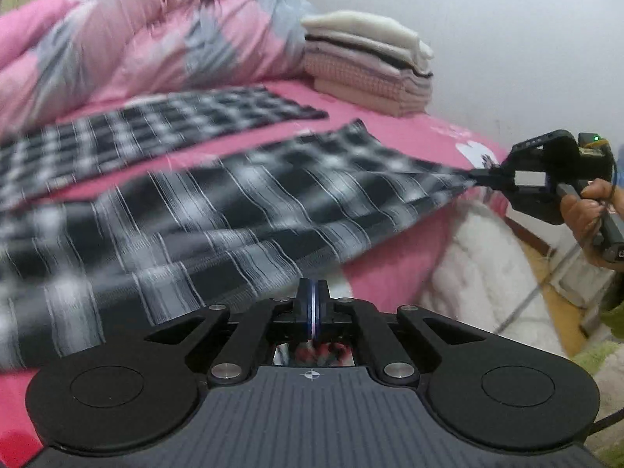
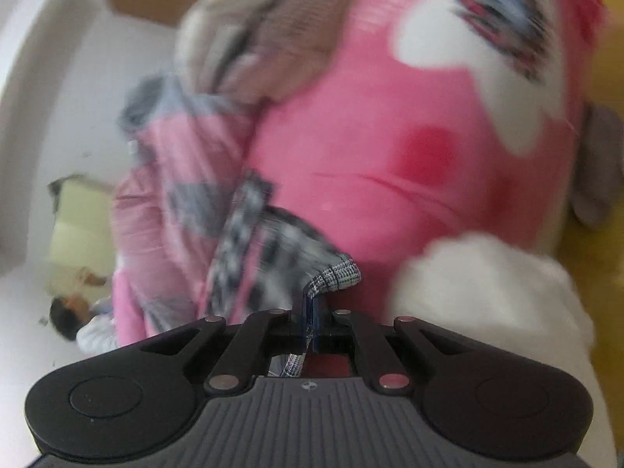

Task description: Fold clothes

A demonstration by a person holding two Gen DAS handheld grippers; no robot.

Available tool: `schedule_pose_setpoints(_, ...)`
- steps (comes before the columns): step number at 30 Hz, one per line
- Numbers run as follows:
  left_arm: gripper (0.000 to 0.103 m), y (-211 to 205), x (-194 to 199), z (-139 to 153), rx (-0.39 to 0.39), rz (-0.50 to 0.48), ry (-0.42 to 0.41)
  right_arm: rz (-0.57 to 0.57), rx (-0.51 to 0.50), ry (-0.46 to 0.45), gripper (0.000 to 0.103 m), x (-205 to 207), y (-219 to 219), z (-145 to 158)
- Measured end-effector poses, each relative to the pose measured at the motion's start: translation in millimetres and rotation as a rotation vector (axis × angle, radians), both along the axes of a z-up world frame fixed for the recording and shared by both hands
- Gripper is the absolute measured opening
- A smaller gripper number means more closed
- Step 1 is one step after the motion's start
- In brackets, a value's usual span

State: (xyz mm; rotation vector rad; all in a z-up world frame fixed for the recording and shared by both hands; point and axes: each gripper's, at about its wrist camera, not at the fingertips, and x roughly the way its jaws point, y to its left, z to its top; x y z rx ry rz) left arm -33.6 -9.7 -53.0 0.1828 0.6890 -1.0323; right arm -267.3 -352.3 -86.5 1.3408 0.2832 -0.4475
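- Both grippers are pinched tight on the same black-and-white plaid garment [image 1: 218, 210]: the left gripper [image 1: 313, 292], at the lower middle of its own view, has its jaws pressed together on the cloth's near edge, though motion blur hides the exact spot where the pads bite.
- Right gripper [image 1: 477, 176], seen from the left wrist view at the right edge of the frame, nips a corner of the cloth between its closed tips; a hand [image 1: 585, 204] grasps its handle.
- In the right wrist view the same right gripper [image 2: 312, 304] sits at the lower middle, with a crisp fold of the plaid hem bunched above the tips and a strip of it running down between the jaws.
- Plaid garment: dark squares crossed by white and grey lines, with thin pale threads streaking across. It is stretched between the two grippers, lifted off the pink bedsheet [image 1: 390, 117] at its right side, and spreads across the left and centre of the left wrist view.
- A second panel of the same plaid lies flat on the sheet behind it, toward the upper left.
- A pink-and-grey quilt [image 1: 136, 39] is heaped at the upper left.
- A stack of folded clothes [image 1: 370, 66], cream and beige, stands at the upper middle against the white wall.
- White fluffy bedding [image 1: 479, 273] hangs at the bed's edge, lower right.
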Motion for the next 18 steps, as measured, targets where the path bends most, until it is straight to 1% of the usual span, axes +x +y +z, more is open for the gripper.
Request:
schedule_pose_setpoints(1,0.0,0.4,-3.0,1.3,-0.009,-0.01,0.006,0.0,0.007,-0.005,0.002,-1.2,0.1,-1.2)
schedule_pose_setpoints(3,0.0,0.5,-9.6,2.2,-0.013,-0.021,0.02,0.018,-0.037,-0.005,0.002,0.8,-1.1,8.7)
schedule_pose_setpoints(5,0.0,7.3,-10.8,-0.4,-0.01,0.003,0.061,0.053,-0.07,0.029,0.002,6.6,-3.4,14.5)
schedule_pose_setpoints(6,0.0,10.7,-11.4,-1.7,-0.009,0.014,0.082,0.072,-0.087,0.059,0.002,9.2,-4.5,16.0)
schedule_pose_setpoints(8,0.001,34.4,-5.0,-1.3,-0.034,0.117,0.131,0.113,-0.127,0.171,0.003,12.2,-5.6,13.6)
schedule_pose_setpoints(10,0.001,58.2,1.5,-0.9,-0.059,0.22,0.18,0.11,-0.192,0.28,0.004,8.7,-3.6,15.7)
schedule_pose_setpoints(12,0.002,84.2,6.2,1.3,-0.086,0.33,0.222,0.068,-0.306,0.353,0.005,4.0,1.8,30.5)
schedule_pose_setpoints(14,0.006,110.9,14.8,6.5,-0.131,0.448,0.248,0.051,-0.435,0.375,0.005,5.6,12.0,49.6)
schedule_pose_setpoints(16,0.016,137.6,23.4,11.7,-0.175,0.567,0.273,0.115,-0.608,0.363,0.007,24.0,35.3,67.8)
schedule_pose_setpoints(17,0.018,148.1,28.1,14.3,-0.201,0.625,0.277,0.173,-0.689,0.341,0.012,37.1,50.4,74.8)
schedule_pose_setpoints(18,0.022,158.5,32.8,17.0,-0.228,0.682,0.279,0.265,-0.765,0.298,0.017,54.6,70.0,79.8)
